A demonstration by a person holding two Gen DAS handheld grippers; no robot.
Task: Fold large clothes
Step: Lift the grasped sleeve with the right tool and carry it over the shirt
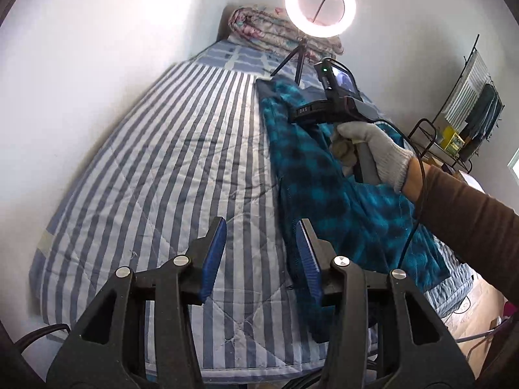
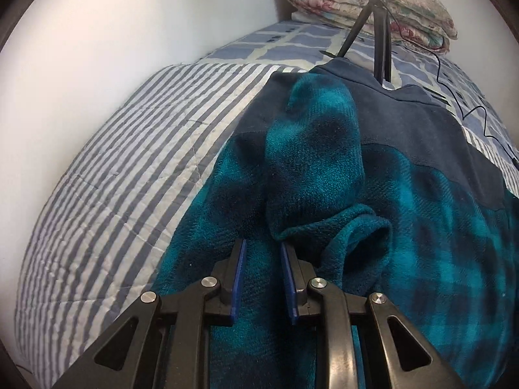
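- The right gripper [image 2: 261,246] is seen with its jaws partly apart, nothing pinched between the blue pads [image 2: 239,278]; they're parked just short of a folded-in sleeve [image 2: 311,149] lying down the middle of the fleece.
- The left gripper [image 1: 261,236] is held with jaws apart and empty, over the striped quilt [image 1: 155,175], right at the left edge of the fleece.
- The teal checked fleece [image 2: 438,243] is laid flat on the bed, dark collar end at the far side, hem end near, on the right half of the mattress.
- Step in hand, as a guess: one sleeve looks tucked in already, and the next fold is being set up. Can't be told for sure whether the sleeve or the side edge gets grabbed next.
- What's called for next, probably: the sleeve's cuff bunch to be clamped by the right jaws, the left edge to be pinched by the left jaws, then both carried across together so it lands flat.
- Around it: a ring light [image 1: 319,5] on a small tripod [image 2: 378,32] is stood on the far end of the bed, one leg touching or just beside the collar, with a thin cable [image 2: 467,103] trailing on the right. A rolled flowery blanket [image 2: 369,6] is stacked behind.
- The tripod and cable could get snagged if the fleece is pulled toward the far end.
- A clothes rack [image 1: 467,103] is seen far right, well out of the way.
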